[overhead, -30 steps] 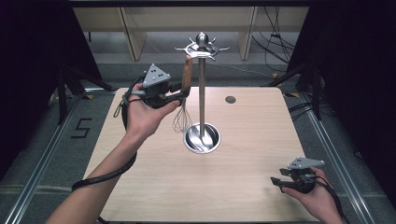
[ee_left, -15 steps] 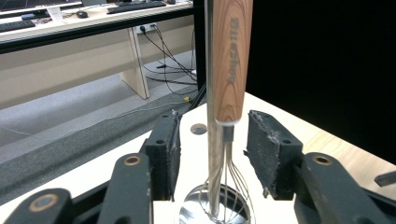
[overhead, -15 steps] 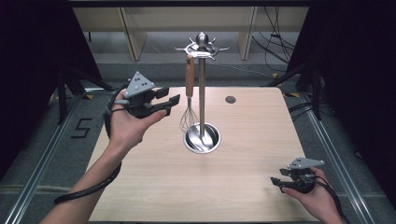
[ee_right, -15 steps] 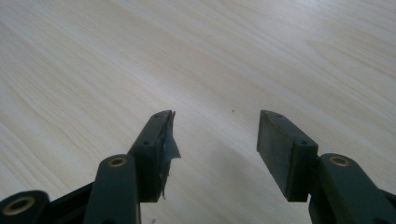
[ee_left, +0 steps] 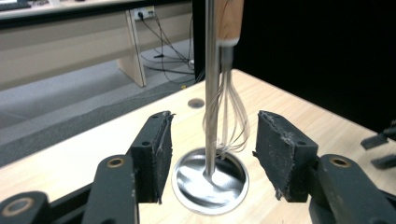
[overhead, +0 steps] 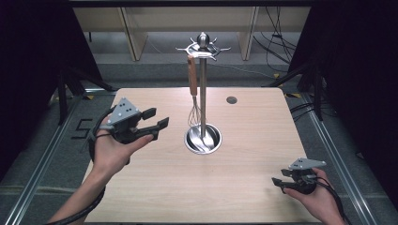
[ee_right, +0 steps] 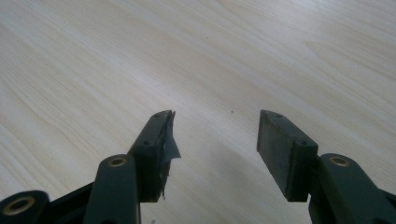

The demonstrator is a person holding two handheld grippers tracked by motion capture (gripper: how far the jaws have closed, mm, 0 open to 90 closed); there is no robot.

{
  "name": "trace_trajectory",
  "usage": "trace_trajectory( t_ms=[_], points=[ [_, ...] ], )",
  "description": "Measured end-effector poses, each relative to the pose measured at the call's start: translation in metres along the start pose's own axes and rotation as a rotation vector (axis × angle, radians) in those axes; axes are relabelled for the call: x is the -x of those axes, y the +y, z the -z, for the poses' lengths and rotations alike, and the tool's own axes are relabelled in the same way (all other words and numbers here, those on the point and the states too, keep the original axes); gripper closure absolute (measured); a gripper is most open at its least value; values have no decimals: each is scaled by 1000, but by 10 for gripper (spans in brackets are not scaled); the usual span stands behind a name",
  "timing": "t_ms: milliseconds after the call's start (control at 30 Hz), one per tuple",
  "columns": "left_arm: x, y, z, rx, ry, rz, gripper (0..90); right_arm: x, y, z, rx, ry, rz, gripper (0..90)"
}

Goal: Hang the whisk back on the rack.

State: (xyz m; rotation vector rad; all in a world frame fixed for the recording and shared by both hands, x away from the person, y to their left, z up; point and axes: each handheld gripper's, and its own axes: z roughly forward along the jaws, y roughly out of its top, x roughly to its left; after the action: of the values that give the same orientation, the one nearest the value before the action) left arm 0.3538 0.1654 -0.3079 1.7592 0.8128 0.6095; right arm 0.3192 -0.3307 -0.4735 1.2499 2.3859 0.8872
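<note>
Dim room, dark drapes on both sides, pale shelving behind. Light wooden table (overhead: 244,187) in the middle, small round hole (overhead: 231,100) near the far edge.

Steel utensil stand (overhead: 202,93) upright just past the table's centre: slim pole, hooked crown on top, shiny round base dish (overhead: 202,139). Whisk (overhead: 193,89) hanging from one hook on the pole's left, wooden handle uppermost, wire loops close beside the pole and just above the dish. Touching the pole or not: cannot tell.

Left gripper (overhead: 157,126) held in the left hand (overhead: 112,150) above the table's left part, near the stand but apart from it, pointing toward it. Jaws spread wide, just been opening, nothing between the pads. Along the left gripper view, pole and whisk wires (ee_left: 229,116) framed in the gap between the two pads (ee_left: 152,154), farther off, untouched.

Right gripper (overhead: 279,180) low at the near right corner, resting in the right hand (overhead: 319,197), well apart from the stand. Jaws spread, nothing gripped; bare wood grain (ee_right: 196,56) beyond them in the right gripper view. Torn lining curling off its left pad (ee_right: 166,144).
</note>
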Motion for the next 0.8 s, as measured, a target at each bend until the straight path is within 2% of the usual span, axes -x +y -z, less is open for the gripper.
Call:
trace_trajectory(
  t_ms=[33,67,167,233,267,300,333,367,400,433,467,500,567,600,633,667,700,733,800],
  points=[
    [0,0,0,0,0,0,448,0,0,0,0,0,0,467],
    [-1,-9,3,-4,10,5,449,0,0,0,-4,-1,3,467],
    [-2,-17,6,-11,17,1,445,0,0,0,-5,-1,3,467],
    [-4,-28,10,-10,22,15,440,0,0,0,-4,-3,2,467],
    [-6,-32,12,-18,26,7,438,0,0,0,-4,-3,0,467],
    [-6,-32,12,-18,26,7,436,0,0,0,-4,-3,0,467],
    [-8,-43,15,-4,39,37,435,-2,1,2,-16,4,-30,467],
    [-8,-43,15,-4,39,37,435,-2,1,2,-16,4,-30,467],
    [-11,-55,18,-5,56,39,435,-1,1,2,-14,5,-27,467],
    [-11,-55,18,-5,56,39,435,-1,1,2,-14,5,-27,467],
    [-14,-70,19,-13,74,44,435,-1,1,2,-13,6,-29,467],
    [-14,-70,19,-13,74,44,435,-1,1,2,-13,6,-29,467],
    [-16,-87,20,-32,82,60,435,0,0,1,-1,2,-13,467],
    [-18,-106,20,-47,92,73,434,0,0,1,5,-3,4,467],
    [-18,-117,19,-52,101,86,434,-1,1,2,-7,4,-25,467],
    [-19,-125,19,-59,109,81,434,0,0,1,3,0,-2,467],
    [-19,-139,19,-75,116,73,435,-2,1,2,-10,5,-31,467],
    [-20,-149,18,-91,114,65,435,-2,1,2,-10,5,-31,467],
    [-21,-163,19,-130,106,86,435,-2,1,2,-9,5,-28,467]
  ],
)
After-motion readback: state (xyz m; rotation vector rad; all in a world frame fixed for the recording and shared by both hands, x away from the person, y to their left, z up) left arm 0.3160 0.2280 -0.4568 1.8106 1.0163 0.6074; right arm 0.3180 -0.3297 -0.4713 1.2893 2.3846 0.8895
